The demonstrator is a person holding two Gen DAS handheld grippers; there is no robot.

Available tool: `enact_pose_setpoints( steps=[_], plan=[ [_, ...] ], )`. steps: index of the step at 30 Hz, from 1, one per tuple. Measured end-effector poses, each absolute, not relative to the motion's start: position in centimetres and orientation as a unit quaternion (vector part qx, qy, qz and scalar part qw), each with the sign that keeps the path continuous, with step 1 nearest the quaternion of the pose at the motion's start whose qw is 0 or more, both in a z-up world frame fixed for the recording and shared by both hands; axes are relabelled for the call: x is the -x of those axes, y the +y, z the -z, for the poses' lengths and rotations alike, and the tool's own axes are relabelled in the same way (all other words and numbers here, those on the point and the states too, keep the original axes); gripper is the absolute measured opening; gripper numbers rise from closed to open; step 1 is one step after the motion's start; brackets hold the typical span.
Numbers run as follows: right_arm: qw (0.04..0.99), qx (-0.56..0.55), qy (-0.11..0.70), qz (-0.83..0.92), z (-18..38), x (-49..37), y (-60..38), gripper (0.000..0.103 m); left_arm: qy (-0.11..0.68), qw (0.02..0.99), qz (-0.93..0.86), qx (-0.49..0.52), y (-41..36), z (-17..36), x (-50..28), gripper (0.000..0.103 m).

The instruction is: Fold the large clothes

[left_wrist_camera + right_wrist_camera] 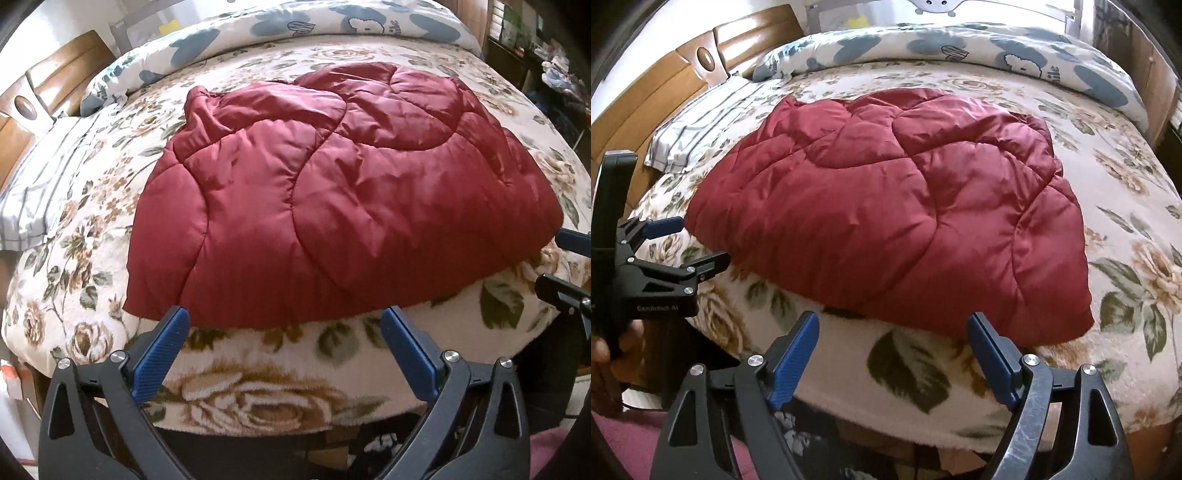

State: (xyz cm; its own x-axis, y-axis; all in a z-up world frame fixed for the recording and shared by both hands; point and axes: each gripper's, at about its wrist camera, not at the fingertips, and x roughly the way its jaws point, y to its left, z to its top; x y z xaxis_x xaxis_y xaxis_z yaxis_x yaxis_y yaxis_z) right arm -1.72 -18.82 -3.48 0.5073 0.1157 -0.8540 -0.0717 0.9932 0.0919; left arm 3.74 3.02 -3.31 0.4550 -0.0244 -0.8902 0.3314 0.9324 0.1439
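A dark red quilted padded garment point(332, 192) lies folded into a rough rectangle on the floral bedspread point(258, 384); it also shows in the right wrist view point(894, 206). My left gripper point(286, 325) is open and empty, just short of the garment's near hem at the bed's front edge. My right gripper point(892, 330) is open and empty, just short of the near hem by the garment's right corner. The left gripper also shows in the right wrist view point(683, 243), open beside the garment's left corner.
A blue-and-white patterned duvet point(960, 51) lies along the far side of the bed. A striped pillow point(701, 122) sits at the left by the wooden headboard point(665, 81). Cluttered shelves point(535, 44) stand at the far right.
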Motion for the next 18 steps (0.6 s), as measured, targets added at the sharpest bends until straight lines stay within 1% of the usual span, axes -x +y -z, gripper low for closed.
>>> enact_pose_setpoints(
  steps=[4, 8, 10, 14, 18],
  plan=[
    [0.876, -0.032, 0.479, -0.052, 1.3, 2.3, -18.9, 0.084, 0.506, 0.844, 0.109, -0.143, 3.3, 2.1, -3.3, 0.103],
    [0.885, -0.033, 0.461, -0.053, -1.1, 2.5, -18.7, 0.091, 0.497, 0.849, 0.115, -0.136, 3.2, 0.4, -3.0, 0.103],
    [0.891, -0.027, 0.45, -0.053, -2.2, 2.5, -18.5, 0.093, 0.489, 0.854, 0.116, -0.135, 3.1, -0.4, -2.8, 0.103],
    [0.893, -0.025, 0.445, -0.055, -2.6, 2.1, -18.3, 0.094, 0.481, 0.859, 0.119, -0.13, 3.0, -1.4, -3.0, 0.103],
    [0.89, -0.03, 0.453, -0.053, -1.8, 1.4, -18.5, 0.094, 0.483, 0.858, 0.117, -0.129, 2.9, -1.4, -3.2, 0.103]
  ],
)
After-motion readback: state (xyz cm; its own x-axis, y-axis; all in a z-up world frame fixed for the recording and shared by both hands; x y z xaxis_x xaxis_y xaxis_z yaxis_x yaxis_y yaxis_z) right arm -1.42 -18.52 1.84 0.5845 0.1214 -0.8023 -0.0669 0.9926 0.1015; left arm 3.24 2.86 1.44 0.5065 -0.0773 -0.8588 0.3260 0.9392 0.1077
